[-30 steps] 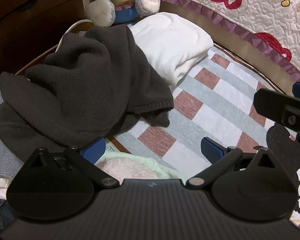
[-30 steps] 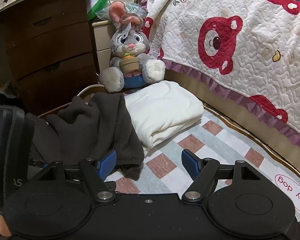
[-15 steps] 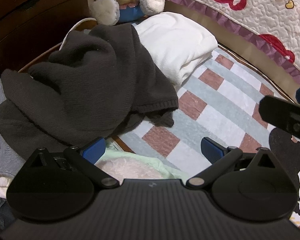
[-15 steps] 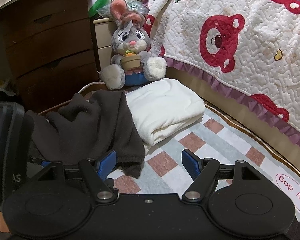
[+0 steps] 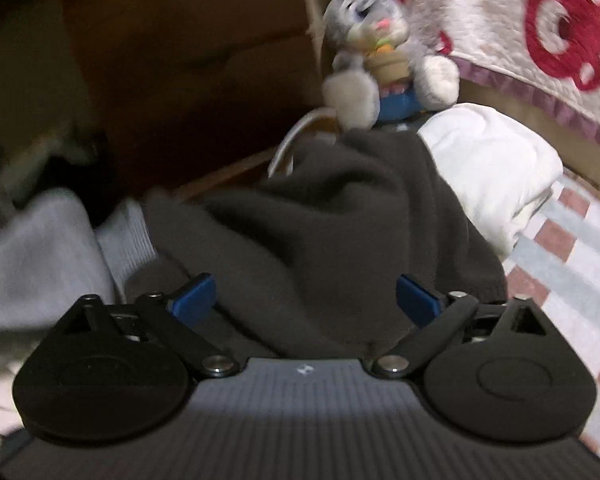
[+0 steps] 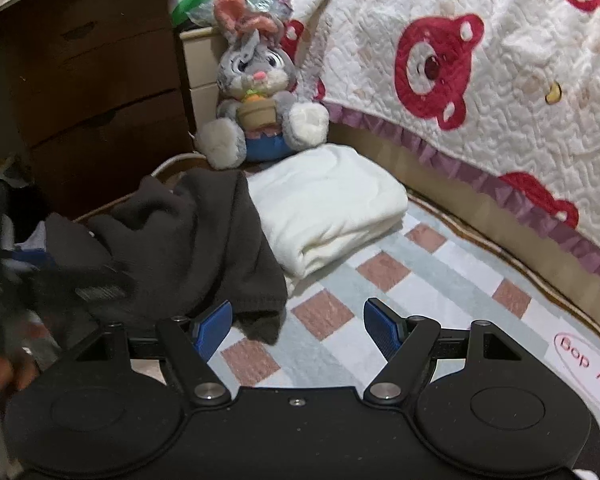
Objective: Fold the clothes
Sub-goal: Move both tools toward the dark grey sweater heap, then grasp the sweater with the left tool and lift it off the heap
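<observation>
A dark brown knitted sweater (image 5: 332, 220) lies crumpled on the rug, also seen in the right wrist view (image 6: 204, 240). My left gripper (image 5: 304, 300) is low over it; its jaws are closing with a fold of the sweater between the blue pads (image 5: 192, 298), which stand apart from the cloth. A folded white garment (image 5: 488, 172) rests to the right of the sweater (image 6: 328, 204). A pale grey garment (image 5: 40, 248) lies to the left. My right gripper (image 6: 298, 330) hovers open over the rug beside the sweater's hem, holding nothing.
A checkered rug (image 6: 420, 280) covers the floor. A plush rabbit (image 6: 256, 96) sits behind the clothes. A quilt with red bears (image 6: 480, 60) hangs over the bed on the right. Dark wooden drawers (image 6: 92, 80) stand at the left, with a white cable (image 5: 292, 140) near them.
My left gripper has swung left over the sweater, which now fills the space between its jaws, and the jaws have narrowed. The right gripper has barely moved.
</observation>
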A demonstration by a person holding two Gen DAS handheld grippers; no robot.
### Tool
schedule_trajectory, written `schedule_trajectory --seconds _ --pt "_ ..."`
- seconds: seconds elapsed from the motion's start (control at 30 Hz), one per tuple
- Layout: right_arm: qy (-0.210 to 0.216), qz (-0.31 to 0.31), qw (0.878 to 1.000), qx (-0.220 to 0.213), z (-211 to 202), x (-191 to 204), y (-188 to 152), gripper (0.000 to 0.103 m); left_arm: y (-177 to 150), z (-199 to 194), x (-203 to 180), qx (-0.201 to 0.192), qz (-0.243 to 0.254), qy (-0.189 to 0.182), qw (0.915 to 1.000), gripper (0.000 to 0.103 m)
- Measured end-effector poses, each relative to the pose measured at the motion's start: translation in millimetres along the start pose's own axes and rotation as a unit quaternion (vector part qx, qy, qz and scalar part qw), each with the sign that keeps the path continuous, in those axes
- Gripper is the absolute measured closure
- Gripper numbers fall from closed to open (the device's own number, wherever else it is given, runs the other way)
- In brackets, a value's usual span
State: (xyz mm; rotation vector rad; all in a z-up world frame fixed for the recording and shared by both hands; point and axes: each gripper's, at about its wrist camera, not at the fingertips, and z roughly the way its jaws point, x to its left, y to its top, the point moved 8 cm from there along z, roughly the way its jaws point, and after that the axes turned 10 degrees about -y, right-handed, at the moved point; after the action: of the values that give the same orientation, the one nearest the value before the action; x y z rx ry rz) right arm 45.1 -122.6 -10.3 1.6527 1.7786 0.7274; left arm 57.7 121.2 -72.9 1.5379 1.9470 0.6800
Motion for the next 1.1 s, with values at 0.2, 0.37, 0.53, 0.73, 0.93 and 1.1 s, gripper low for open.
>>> schedule_trajectory --seconds 0.2,0.37,0.53,0.73,0.93,1.1 --pt "0.018 -0.011 1.0 0.003 17 7 -8 0.026 -19 30 43 0.056 -0.056 -0.03 0.9964 0.074" --pt "0.036 -0.016 0.999 0.008 21 13 -18 0.026 -21 42 56 0.065 -0.074 -0.044 0.9942 0.043" --pt "0.034 -0.005 0.999 0.022 23 9 -28 0.026 -15 79 64 0.063 -0.109 -0.04 0.9912 0.006" --pt "0.034 0.009 0.999 0.04 20 6 -33 0.026 -22 120 71 0.063 -0.12 -0.03 0.9902 0.061" --pt "0.019 0.012 0.999 0.032 23 -1 -33 0.026 -16 92 76 0.029 -0.151 -0.111 0.9819 0.096" --pt "0.031 0.009 0.999 0.025 20 3 -33 0.026 10 51 52 -0.008 -0.19 -0.29 0.9379 0.096"
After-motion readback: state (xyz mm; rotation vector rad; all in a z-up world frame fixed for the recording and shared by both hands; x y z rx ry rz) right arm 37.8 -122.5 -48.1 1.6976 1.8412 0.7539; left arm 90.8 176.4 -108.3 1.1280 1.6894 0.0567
